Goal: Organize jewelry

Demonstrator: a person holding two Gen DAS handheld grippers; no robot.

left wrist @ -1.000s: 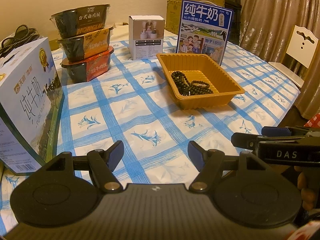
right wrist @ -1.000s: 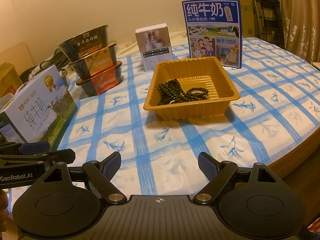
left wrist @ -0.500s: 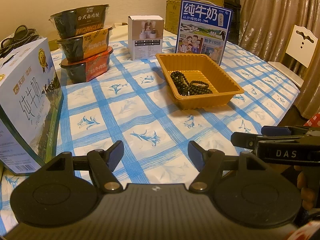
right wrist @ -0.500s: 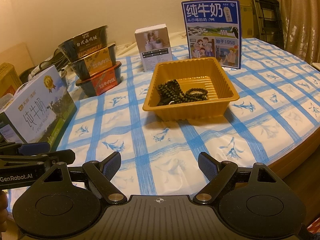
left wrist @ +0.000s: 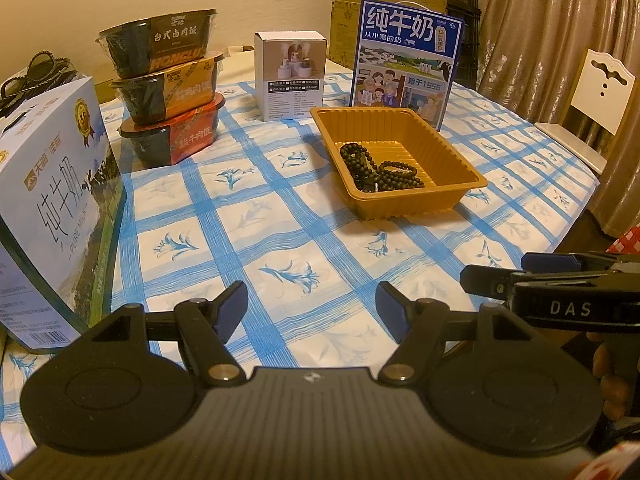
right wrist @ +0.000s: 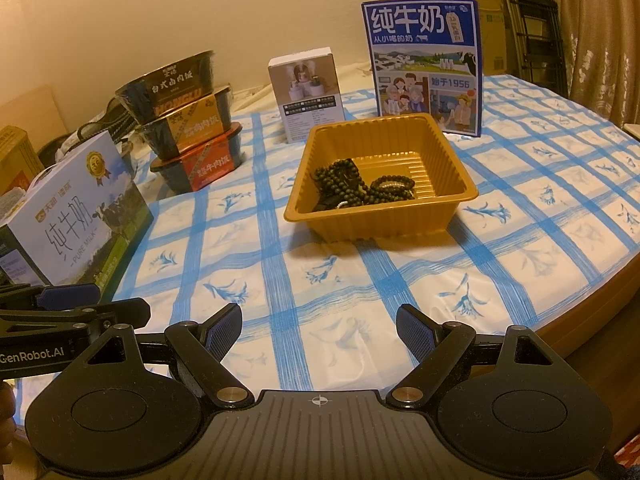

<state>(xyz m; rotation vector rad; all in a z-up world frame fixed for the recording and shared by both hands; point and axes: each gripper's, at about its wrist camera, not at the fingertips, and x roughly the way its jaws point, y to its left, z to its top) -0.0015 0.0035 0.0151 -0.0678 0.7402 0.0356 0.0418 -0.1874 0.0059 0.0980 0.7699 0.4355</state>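
beaded bracelets (right wrist: 362, 190) are piled in the orange tray (right wrist: 384, 224) on the counter (right wrist: 540, 240), which is covered in a blue-checked floral cloth. milk cartons (right wrist: 426, 66) and stacked bowls (left wrist: 168, 84) are set around, curtains (left wrist: 540, 20) behind. left gripper (left wrist: 312, 306) and right gripper (right wrist: 318, 330) jaws are held wide apart, empty.

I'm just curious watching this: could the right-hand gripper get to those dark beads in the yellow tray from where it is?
Probably yes. The right gripper is open and the checked tablecloth between it and the yellow tray looks bare; the beads lie uncovered inside.
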